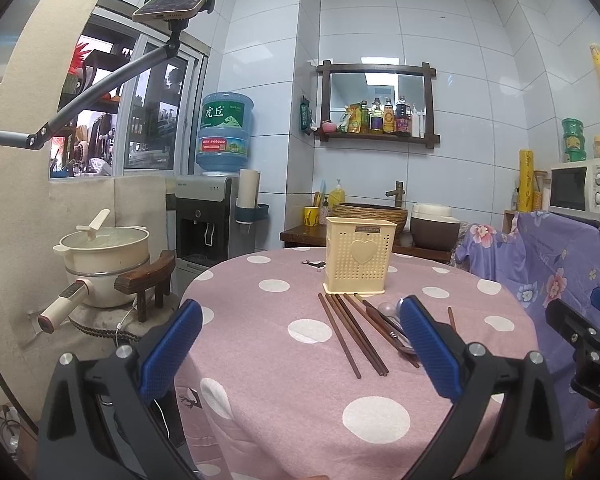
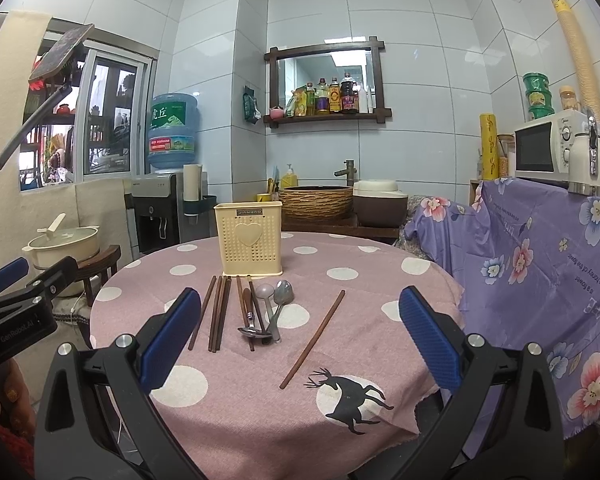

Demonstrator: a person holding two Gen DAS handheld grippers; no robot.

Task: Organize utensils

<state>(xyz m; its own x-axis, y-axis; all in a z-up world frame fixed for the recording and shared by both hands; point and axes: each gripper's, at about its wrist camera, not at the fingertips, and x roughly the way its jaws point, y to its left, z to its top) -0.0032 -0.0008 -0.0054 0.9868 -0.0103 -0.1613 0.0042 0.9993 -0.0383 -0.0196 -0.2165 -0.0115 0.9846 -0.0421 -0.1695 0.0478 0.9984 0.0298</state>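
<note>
At the far left, only the left wrist view took in the whole cream pot (image 1: 102,264) on its wooden stool (image 1: 148,286), below a phone (image 1: 176,0) on a jointed arm; the right wrist view caught just a sliver of both. The left tool (image 1: 300,354) hung over the near left edge of the round counter (image 1: 260,380), its blue pads spread wide with nothing between them. Beyond it the cream utensil holder (image 1: 358,256) stood upright toward the back of the pink dotted cloth, and a row of brown chopsticks (image 1: 354,334) lay just in front of it, running toward the camera. In this view the tool's right pad covered most of the spoons (image 1: 388,309), so their number could not be told. The right wrist view laid them open: three metal spoons (image 2: 274,308) bunched just right of the chopsticks (image 2: 218,312), one crossing the others' handles, and a single chopstick (image 2: 312,338) lying apart at a slant, barely seen from the left. The right tool (image 2: 300,354) was likewise spread and empty, low over the near edge beside a black deer print (image 2: 350,400) that the left view did not show. At the right, a white microwave (image 2: 548,150) sat above a purple floral cover (image 2: 540,280).
</note>
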